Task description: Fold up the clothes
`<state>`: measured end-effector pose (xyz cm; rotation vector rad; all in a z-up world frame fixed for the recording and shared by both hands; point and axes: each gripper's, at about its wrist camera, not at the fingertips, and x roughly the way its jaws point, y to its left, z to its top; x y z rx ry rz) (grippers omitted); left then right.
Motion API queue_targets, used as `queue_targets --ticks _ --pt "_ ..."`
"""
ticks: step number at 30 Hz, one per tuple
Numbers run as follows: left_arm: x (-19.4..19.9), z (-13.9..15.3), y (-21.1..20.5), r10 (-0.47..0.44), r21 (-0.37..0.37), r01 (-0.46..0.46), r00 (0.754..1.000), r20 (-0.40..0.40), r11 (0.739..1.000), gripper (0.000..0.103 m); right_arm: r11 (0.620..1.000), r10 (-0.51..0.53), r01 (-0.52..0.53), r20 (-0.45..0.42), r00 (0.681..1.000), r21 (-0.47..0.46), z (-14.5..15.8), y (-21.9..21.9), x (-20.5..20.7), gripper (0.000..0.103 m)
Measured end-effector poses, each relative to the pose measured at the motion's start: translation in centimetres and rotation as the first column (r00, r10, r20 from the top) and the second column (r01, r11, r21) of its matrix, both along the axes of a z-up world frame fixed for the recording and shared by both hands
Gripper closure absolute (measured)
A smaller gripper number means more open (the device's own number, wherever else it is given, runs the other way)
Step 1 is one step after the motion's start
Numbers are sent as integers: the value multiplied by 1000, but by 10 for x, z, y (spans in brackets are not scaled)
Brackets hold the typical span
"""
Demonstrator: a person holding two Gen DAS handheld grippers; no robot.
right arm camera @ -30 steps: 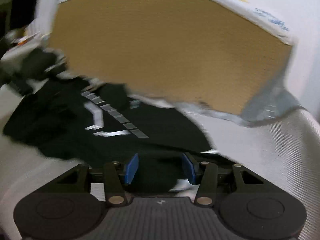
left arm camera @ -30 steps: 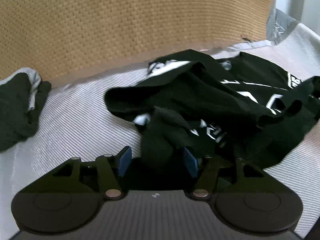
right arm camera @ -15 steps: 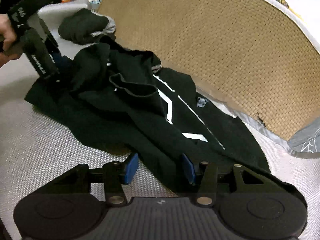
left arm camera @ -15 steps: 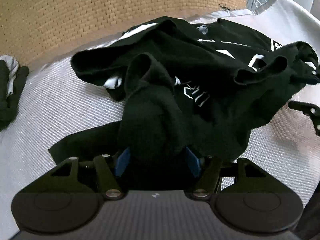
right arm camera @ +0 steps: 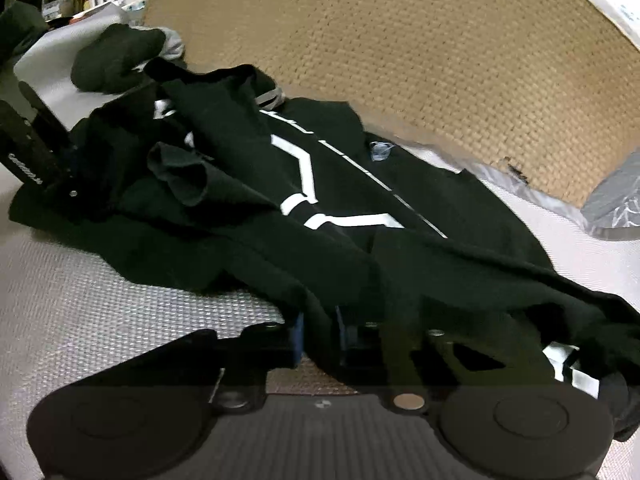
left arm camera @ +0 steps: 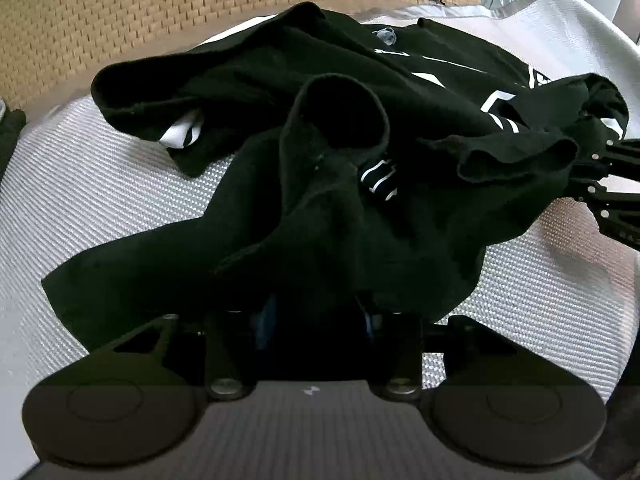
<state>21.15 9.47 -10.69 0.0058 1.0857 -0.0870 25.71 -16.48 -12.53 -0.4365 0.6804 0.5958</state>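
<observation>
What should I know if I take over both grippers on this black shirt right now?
Left gripper: shut on the black shirt, fabric bunched over its fingers.
Right gripper: shut on the shirt's opposite edge.
The shirt lies crumpled on the white textured surface, in front of the woven panel. A second dark garment sits farther back, beside the panel.
Done: both holds taken.
Left: spread the shirt flat, then fold it; probably the other garment afterwards.
</observation>
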Motion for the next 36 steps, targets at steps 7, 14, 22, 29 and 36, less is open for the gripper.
queue_targets --ticks 7,14,22,29,36 --pt "1 0 -9 -33 13 33 999 -8 999 76 1000 -13 13 2 1000 16 -2 -2 3 96" --pt "-5 2 -23 -124 -16 123 992 -36 992 78 998 -60 60 11 998 35 0 -11 13 97" --pt "-11 1 -59 -229 -57 225 971 -75 973 80 992 -121 120 16 993 48 8 -26 21 97" --pt "-20 1 -85 -306 -90 299 949 -82 950 80 987 -146 145 14 989 65 12 -36 21 97" --pt "-26 -1 -107 -357 -97 349 932 -69 932 79 986 -145 144 4 989 79 14 -40 14 97"
